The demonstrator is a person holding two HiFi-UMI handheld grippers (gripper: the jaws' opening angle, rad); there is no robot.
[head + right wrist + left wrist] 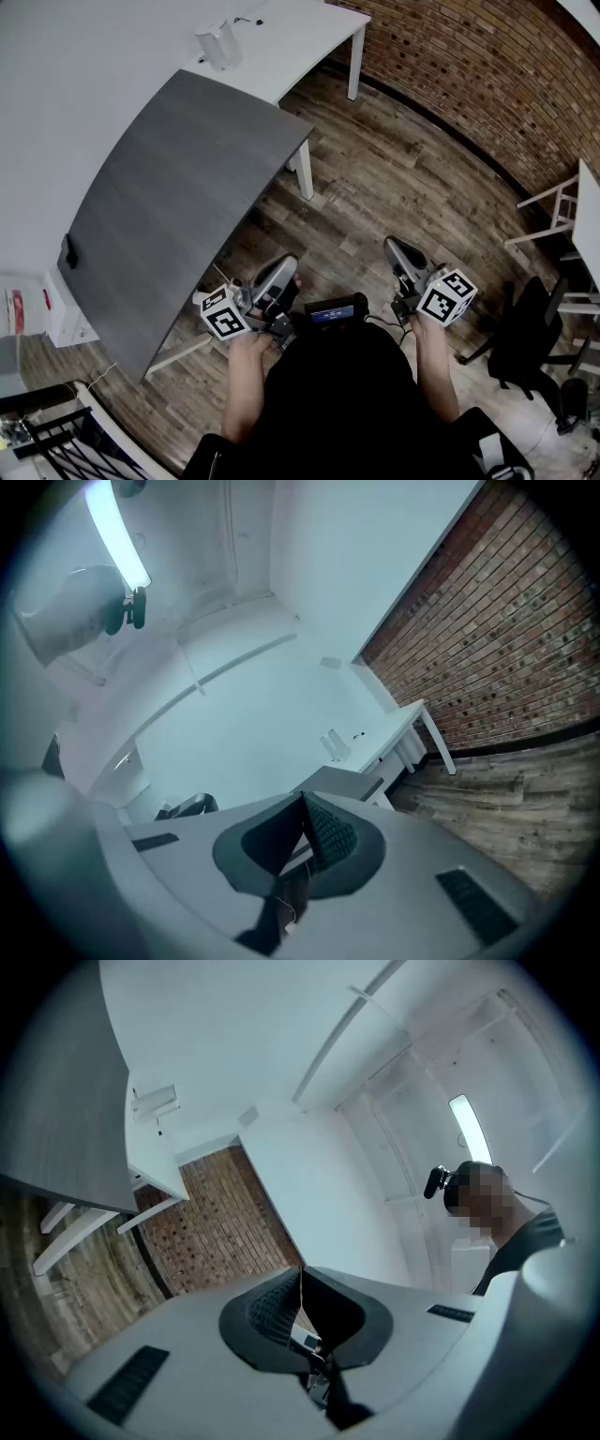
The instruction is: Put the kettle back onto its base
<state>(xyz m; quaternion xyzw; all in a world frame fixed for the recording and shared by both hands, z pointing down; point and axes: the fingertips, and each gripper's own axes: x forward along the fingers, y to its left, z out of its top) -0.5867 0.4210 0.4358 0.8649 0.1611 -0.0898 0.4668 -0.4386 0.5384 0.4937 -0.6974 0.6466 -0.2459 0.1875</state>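
A white kettle (pixel 218 42) stands far off on the white table (pixel 309 33) at the back. A small dark item with a cord (pixel 250 20) lies near it; it is too small to tell whether this is the base. In the left gripper view the kettle (pixel 155 1102) is a tiny shape at the upper left, and in the right gripper view the kettle (pixel 333 744) shows mid-frame. My left gripper (pixel 286 269) and right gripper (pixel 395 247) are held close to my body over the wood floor. Both are shut and empty, the jaws meeting in a line (pixel 301 1277) (pixel 304 805).
A grey table (pixel 178 187) stands between me and the white table, its near edge by my left gripper. A brick wall (pixel 487 75) runs along the right. A black chair (pixel 530 337) and a white frame (pixel 553 211) stand at the right, a white box (pixel 66 314) at the left.
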